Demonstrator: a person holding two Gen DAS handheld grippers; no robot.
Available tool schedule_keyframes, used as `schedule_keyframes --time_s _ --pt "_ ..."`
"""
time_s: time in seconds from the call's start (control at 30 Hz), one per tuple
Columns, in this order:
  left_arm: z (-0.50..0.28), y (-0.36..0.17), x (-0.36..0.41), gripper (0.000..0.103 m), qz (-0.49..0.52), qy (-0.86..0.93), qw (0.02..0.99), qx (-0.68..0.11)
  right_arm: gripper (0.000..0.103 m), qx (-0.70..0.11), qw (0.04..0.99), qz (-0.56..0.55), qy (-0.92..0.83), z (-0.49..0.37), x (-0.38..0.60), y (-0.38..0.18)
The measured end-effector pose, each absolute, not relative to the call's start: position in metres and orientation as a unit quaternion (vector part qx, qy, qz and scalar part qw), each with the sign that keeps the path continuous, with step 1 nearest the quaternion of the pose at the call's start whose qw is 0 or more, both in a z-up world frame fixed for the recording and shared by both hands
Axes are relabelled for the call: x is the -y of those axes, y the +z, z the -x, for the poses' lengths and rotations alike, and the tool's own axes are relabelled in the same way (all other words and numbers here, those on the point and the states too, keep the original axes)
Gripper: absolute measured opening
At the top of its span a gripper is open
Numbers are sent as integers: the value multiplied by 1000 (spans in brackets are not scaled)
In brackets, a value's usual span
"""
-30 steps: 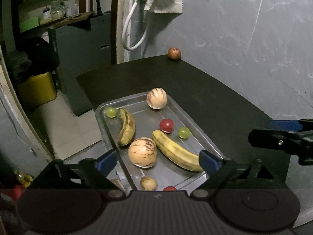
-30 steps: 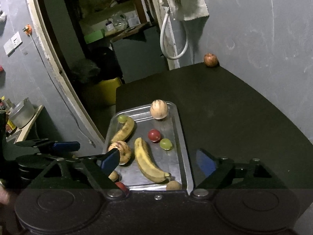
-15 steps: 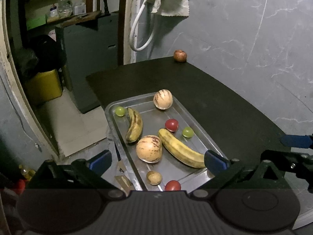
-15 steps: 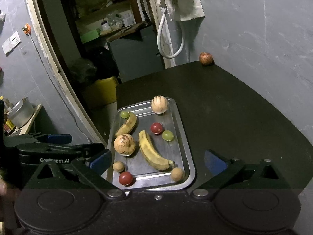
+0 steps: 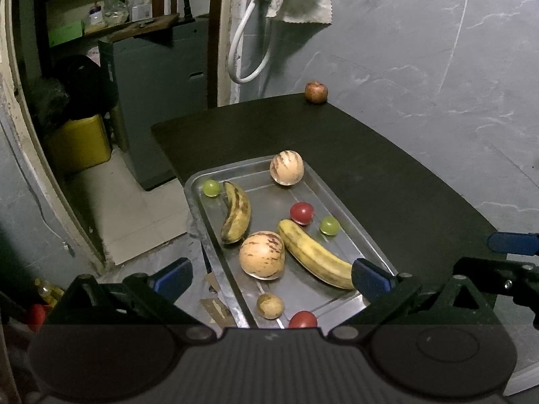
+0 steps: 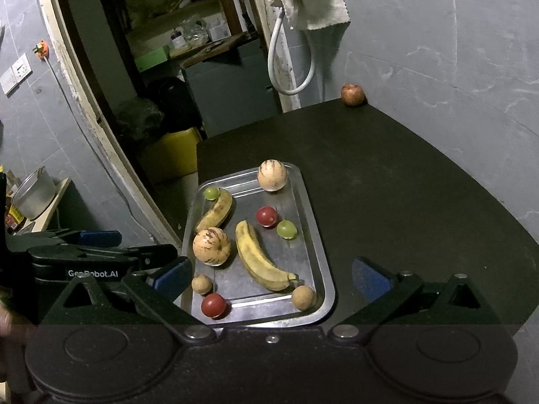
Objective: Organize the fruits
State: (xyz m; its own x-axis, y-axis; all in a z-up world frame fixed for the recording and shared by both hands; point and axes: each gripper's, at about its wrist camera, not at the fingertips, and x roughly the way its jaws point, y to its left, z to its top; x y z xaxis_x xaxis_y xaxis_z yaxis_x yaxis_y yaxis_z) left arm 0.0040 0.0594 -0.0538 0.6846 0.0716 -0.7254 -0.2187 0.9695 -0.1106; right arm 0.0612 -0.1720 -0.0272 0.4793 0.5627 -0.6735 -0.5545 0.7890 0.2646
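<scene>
Fruits lie all mixed up in the metal tray (image 6: 321, 269) on the dark table (image 6: 421, 202): two bananas, two striped melons, red and green little balls, and small brown ones. One apple (image 6: 352, 94) sits alone at the far edge of the table, well apart from the tray. You hold your left tool (image 5: 269, 274) and right tool (image 6: 271, 274) above the near end of the tray, both spread wide and holding nothing, likely so you can pick what to grab first.

Our two black plastic grippers (image 5: 271, 274) (image 6: 271, 274): blue finger pads (image 5: 370, 274), silver pivot screws, white "GenRobot.AI" lettering.
</scene>
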Motion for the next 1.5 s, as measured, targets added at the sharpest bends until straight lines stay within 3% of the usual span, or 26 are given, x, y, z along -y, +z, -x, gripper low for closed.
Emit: schedule_keyframes --time_s 1.3,1.5 --pt "-10 -48 -51 103 54 94 919 -379 101 -397 856 -6 332 -70 173 -30" --pt "-9 -45 -59 103 86 87 924 -363 101 -394 857 -5 333 -70 174 -29"
